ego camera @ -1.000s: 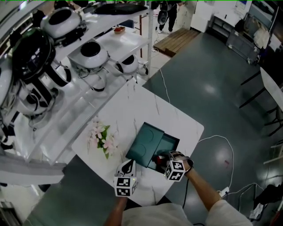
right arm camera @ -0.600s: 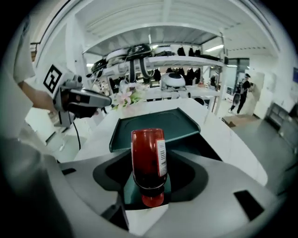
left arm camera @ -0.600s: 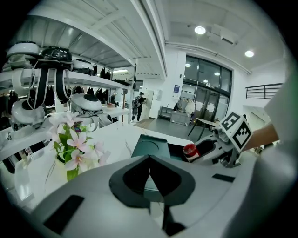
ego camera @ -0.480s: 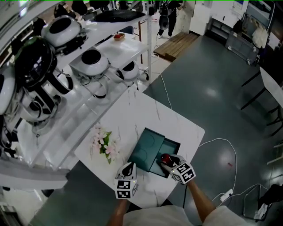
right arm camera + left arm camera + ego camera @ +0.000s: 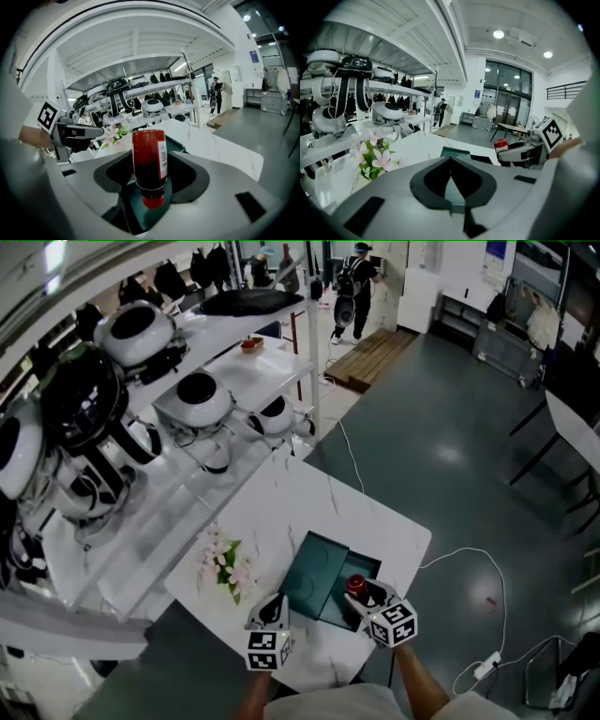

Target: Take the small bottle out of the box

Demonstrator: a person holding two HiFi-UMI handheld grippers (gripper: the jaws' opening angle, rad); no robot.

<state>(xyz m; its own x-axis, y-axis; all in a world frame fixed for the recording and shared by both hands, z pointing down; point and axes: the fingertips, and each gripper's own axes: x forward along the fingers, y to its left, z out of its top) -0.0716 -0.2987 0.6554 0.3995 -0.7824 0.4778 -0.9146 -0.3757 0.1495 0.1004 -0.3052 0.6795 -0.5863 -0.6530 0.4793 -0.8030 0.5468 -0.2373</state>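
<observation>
White marbled table [image 5: 281,493] carries soft pink flowers [image 5: 223,563] at left. Left gripper [image 5: 277,600] has its jaws together, holding nothing. Rectangular teal box [image 5: 314,577] lies open, lid leftward. Over its right end, right gripper [image 5: 364,593] clamps the cylindrical red bottle [image 5: 356,584].

Up it comes! The right tongs [image 5: 364,594] lift clear and draw back, the small bottle [image 5: 356,584] rising clamped between them, the box [image 5: 314,577] now below and ahead of them.
</observation>
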